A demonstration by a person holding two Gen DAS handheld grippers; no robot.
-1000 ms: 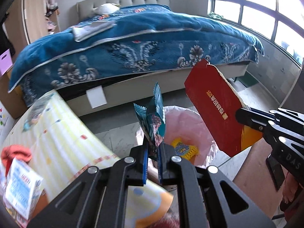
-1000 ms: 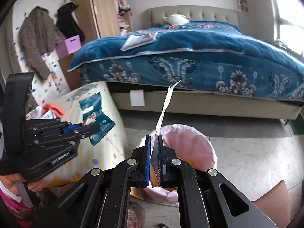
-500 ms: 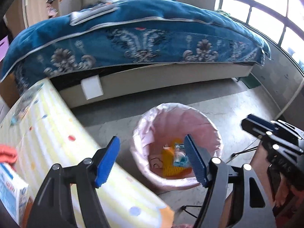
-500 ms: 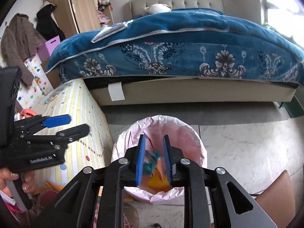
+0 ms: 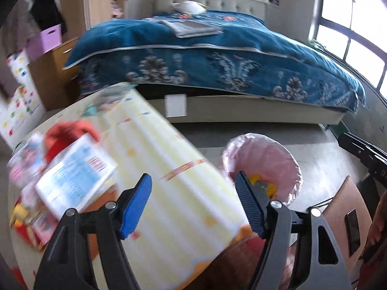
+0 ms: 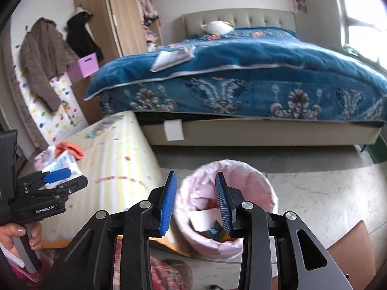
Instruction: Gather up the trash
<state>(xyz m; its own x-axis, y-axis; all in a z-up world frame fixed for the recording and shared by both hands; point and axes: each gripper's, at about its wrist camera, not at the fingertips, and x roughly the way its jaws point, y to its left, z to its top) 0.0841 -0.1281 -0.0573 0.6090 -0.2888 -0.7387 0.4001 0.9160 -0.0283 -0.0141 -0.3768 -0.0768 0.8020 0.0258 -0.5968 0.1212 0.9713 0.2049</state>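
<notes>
A bin with a pink liner (image 6: 244, 178) stands on the floor beside the table; dropped wrappers and white paper (image 6: 205, 215) lie inside it. My right gripper (image 6: 196, 177) hangs over the bin's near rim, its jaws opening, with nothing between them. My left gripper (image 5: 192, 181) is open and empty above the yellow striped tablecloth (image 5: 174, 193), left of the bin (image 5: 266, 154). On the table's left part lie a white-and-blue packet (image 5: 75, 178), a red cloth (image 5: 70, 133) and blurred colourful wrappers (image 5: 26, 217). The right wrist view shows the left gripper (image 6: 70, 178) over that packet, held by a hand.
A bed with a blue cover (image 6: 241, 72) fills the background, with grey floor between it and the bin. A wooden wardrobe (image 6: 121, 14) and a purple box (image 6: 84, 67) stand at the back left. A brown board (image 5: 343, 212) lies at the lower right.
Both grippers let go of what they held: the teal wrapper and the red card are gone from the jaws. The left gripper opened wide and swung left over the table. The right gripper opened over the bin.
</notes>
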